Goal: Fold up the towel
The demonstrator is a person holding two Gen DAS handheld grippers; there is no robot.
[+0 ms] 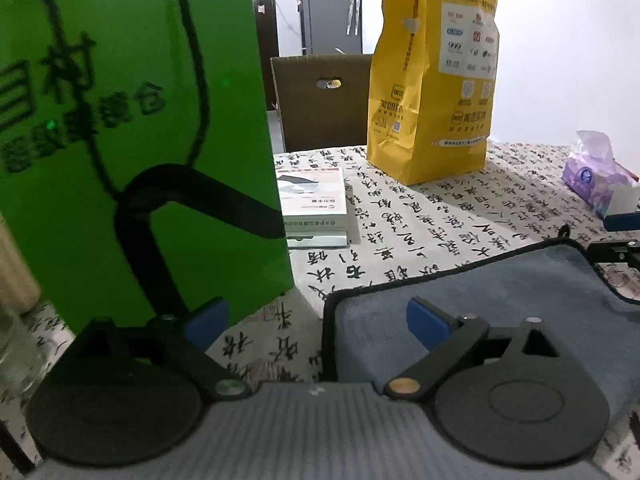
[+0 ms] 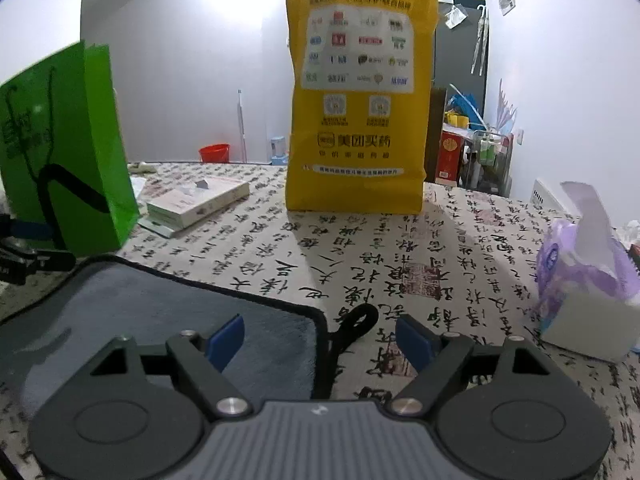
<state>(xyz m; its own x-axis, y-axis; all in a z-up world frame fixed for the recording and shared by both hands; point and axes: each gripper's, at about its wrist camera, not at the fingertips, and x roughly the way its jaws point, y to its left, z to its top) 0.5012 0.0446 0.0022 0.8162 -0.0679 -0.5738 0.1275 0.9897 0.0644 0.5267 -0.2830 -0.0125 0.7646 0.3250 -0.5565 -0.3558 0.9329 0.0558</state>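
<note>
A grey-blue towel with black edging lies flat on the calligraphy tablecloth. My left gripper is open and straddles the towel's left edge near its far left corner. In the right wrist view the towel lies lower left, with a black hanging loop at its right corner. My right gripper is open and straddles that right corner and loop. Each gripper shows at the edge of the other's view: the right, the left. Neither holds anything.
A green paper bag stands close on the left, also in the right wrist view. A yellow paper bag stands at the back centre. A stack of boxes lies between them. A purple tissue pack sits on the right.
</note>
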